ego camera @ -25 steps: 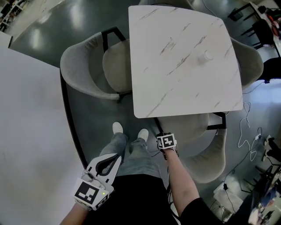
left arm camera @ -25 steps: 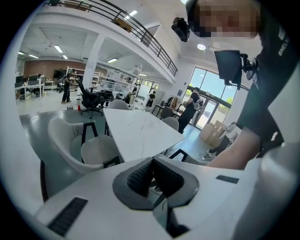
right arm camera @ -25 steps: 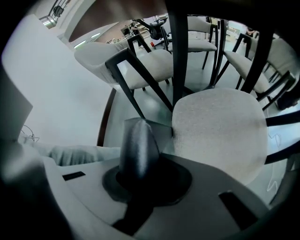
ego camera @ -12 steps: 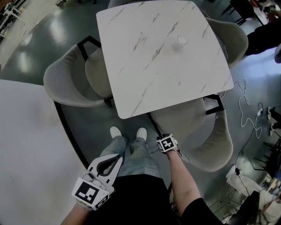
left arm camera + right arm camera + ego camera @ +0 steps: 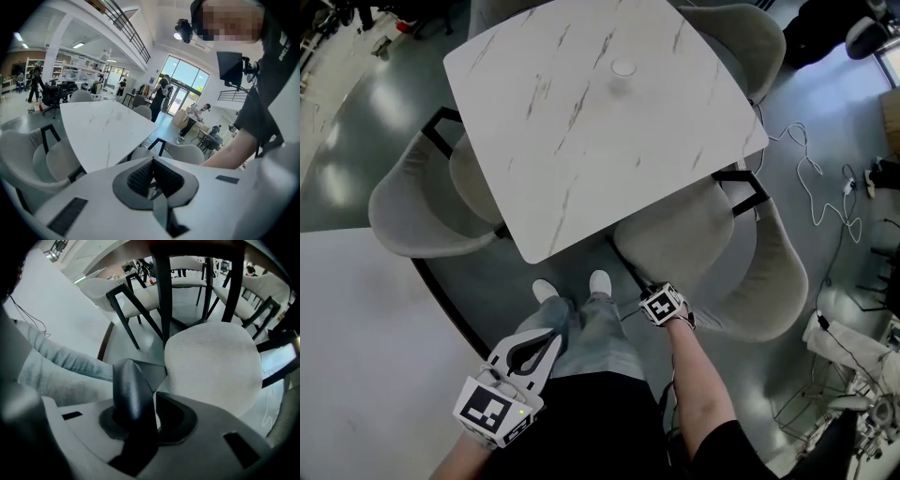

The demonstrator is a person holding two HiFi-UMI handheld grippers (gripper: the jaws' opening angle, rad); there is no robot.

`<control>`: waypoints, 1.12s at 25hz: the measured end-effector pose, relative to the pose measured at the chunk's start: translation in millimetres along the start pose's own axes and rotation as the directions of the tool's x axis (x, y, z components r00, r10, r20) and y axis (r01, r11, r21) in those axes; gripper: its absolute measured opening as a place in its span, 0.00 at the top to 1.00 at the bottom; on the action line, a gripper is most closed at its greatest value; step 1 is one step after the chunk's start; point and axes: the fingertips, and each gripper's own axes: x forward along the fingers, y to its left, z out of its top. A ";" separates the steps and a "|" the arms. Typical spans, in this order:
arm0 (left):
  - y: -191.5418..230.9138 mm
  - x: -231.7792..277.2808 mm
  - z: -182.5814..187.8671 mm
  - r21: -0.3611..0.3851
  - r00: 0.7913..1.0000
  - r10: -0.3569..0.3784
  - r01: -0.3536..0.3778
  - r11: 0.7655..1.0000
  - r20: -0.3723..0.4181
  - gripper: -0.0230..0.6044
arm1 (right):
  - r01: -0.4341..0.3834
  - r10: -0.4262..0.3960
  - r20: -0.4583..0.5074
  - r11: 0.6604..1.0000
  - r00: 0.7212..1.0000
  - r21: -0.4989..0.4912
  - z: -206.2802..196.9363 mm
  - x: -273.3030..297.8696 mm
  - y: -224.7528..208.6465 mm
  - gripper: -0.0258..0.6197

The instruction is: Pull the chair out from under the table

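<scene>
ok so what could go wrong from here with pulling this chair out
1. The jaws of the right gripper have just been opening with nothing between them, while the chair seat sits partly under the table: it may stay there.
2. Cables lie on the floor behind the chair; a leg dragged further could snag them.

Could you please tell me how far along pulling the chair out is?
Done: the chair already sits mostly clear of the table. In hand: the right claw, by its seat, has just been opening its jaws, with nothing between them. Left: perhaps a little more pull, then withdraw.
</scene>
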 end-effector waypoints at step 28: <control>-73.0 55.0 -15.3 0.154 0.933 -0.275 0.315 0.937 -0.233 0.96 | 0.021 -0.018 -0.017 0.979 1.000 0.203 -161.8 -19.9 27.5 0.73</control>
